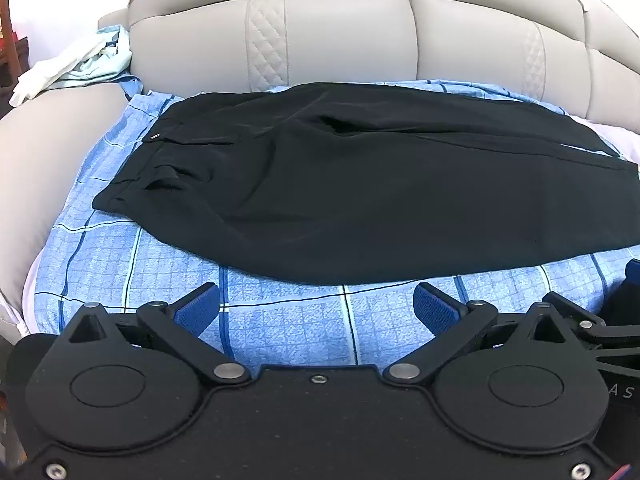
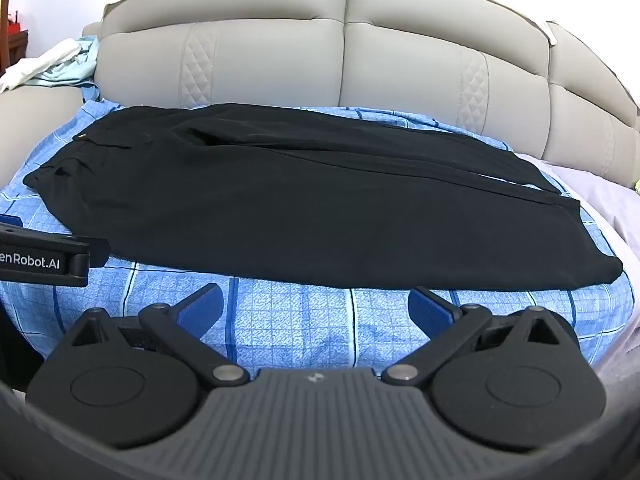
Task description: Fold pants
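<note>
Black pants (image 1: pixel 360 184) lie flat across a blue checked sheet (image 1: pixel 280 320), waistband at the left, legs running to the right, one leg laid over the other. In the right wrist view the same pants (image 2: pixel 300 208) end in a hem at the right. My left gripper (image 1: pixel 318 304) hovers open over bare sheet just short of the pants' near edge, nothing between its blue pads. My right gripper (image 2: pixel 316 306) stands open the same way, near the leg end. The left gripper's body (image 2: pixel 44 260) shows at the left edge of the right wrist view.
A grey padded headboard (image 1: pixel 360 28) rises behind the pants. Pale green and white cloth (image 1: pixel 80 68) is heaped on the grey cushion at the far left. A lilac sheet (image 2: pixel 600 200) shows past the blue sheet at the right.
</note>
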